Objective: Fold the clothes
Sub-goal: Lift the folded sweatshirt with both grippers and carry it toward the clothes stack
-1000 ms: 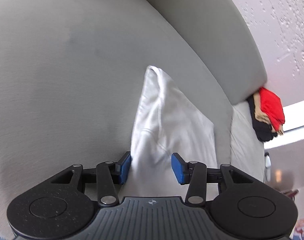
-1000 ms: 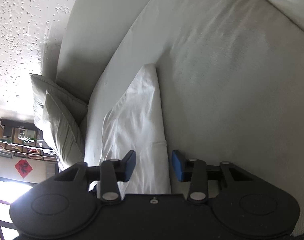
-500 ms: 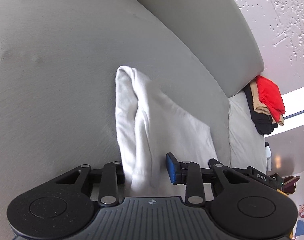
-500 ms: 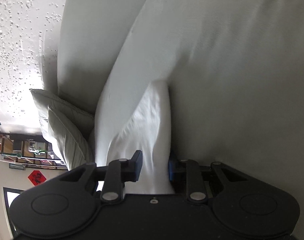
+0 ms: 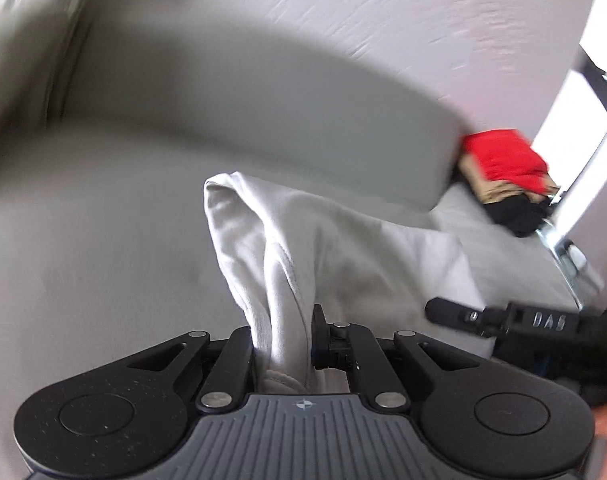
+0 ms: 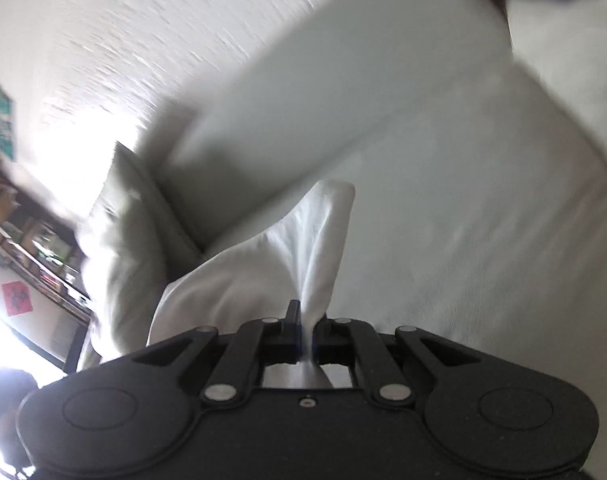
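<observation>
Left wrist view shows the left gripper point(image 5: 283, 344) with its jaws closing and already pinched on a bunched edge of the white garment point(image 5: 343, 252), the cloth squeezed between the two black fingers and spilling down behind them toward the camera. From the pinch the garment rises as a thick fold to a rounded corner at the far left, and the rest of it spreads to the right over the grey sofa seat point(image 5: 83, 248). Behind it runs the sofa's grey backrest point(image 5: 243, 112), blurred by motion. At the far right end of the seat sits a pile of clothes point(image 5: 507, 180), red on top, tan under it and black at the bottom. The right gripper point(image 5: 503, 320) reaches in from the right edge of this view, beside the near right part of the garment. Right wrist view shows the right gripper point(image 6: 308, 330) with its jaws closing, the fingers almost together, and a thin gathered edge of the same white garment point(image 6: 263, 276) caught between them. The cloth stands up from the pinch to a peak and fans out to the left, lying on the pale sofa seat point(image 6: 483, 220). A pale cushion point(image 6: 123, 232) leans at the far left end of the sofa, and a textured white wall point(image 6: 123, 40) fills the upper left.
</observation>
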{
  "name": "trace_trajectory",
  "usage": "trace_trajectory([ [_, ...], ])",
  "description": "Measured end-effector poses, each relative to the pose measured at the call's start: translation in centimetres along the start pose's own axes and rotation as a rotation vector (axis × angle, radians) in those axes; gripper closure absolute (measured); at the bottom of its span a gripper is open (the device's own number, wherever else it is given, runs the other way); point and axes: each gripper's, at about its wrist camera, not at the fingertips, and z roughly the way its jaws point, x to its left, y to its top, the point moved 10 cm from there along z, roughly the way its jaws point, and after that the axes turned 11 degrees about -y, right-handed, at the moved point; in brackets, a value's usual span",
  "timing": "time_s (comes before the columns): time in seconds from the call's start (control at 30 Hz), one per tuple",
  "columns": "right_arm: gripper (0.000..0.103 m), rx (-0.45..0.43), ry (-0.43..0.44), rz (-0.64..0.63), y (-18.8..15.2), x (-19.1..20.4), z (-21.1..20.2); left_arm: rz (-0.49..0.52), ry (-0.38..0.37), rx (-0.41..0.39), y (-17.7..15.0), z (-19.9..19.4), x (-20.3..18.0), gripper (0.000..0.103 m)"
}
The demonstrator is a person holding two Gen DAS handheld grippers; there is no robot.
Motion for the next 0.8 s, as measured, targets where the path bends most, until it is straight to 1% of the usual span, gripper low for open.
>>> trace_trajectory([
  [0.1,0.099,-0.134,0.048,-0.024,2.0,1.0,-7.5,0.130,-0.022,-0.113,1.8,-4.1,-5.8,0.098],
  [0.2,0.099,-0.272,0.074,-0.050,4.2,1.3,-15.5,0.249,-0.074,-0.220,3.3,-7.7,-12.4,0.098],
  [0.3,0.098,-0.413,0.048,-0.093,6.0,0.9,-23.5,0.327,-0.178,-0.305,4.2,-10.6,-19.3,0.098],
  [0.4,0.098,-0.515,-0.007,-0.110,7.2,-1.7,-31.4,0.353,-0.302,-0.330,4.0,-11.8,-25.2,0.097],
  [0.5,0.098,-0.554,-0.060,-0.061,8.1,-5.3,-36.8,0.372,-0.407,-0.316,3.0,-10.9,-30.6,0.097],
  [0.57,0.098,-0.563,-0.114,-0.023,8.2,-8.3,-38.8,0.377,-0.450,-0.285,2.1,-8.7,-33.6,0.097],
  [0.6,0.098,-0.566,-0.145,-0.006,8.2,-10.0,-39.7,0.375,-0.465,-0.256,1.4,-7.0,-34.9,0.097],
  [0.7,0.098,-0.550,-0.226,0.070,8.6,-16.3,-40.6,0.358,-0.497,-0.161,-0.6,-1.3,-38.1,0.097],
  [0.8,0.098,-0.522,-0.284,0.142,8.4,-21.9,-39.2,0.362,-0.491,-0.064,-3.6,3.6,-39.6,0.097],
])
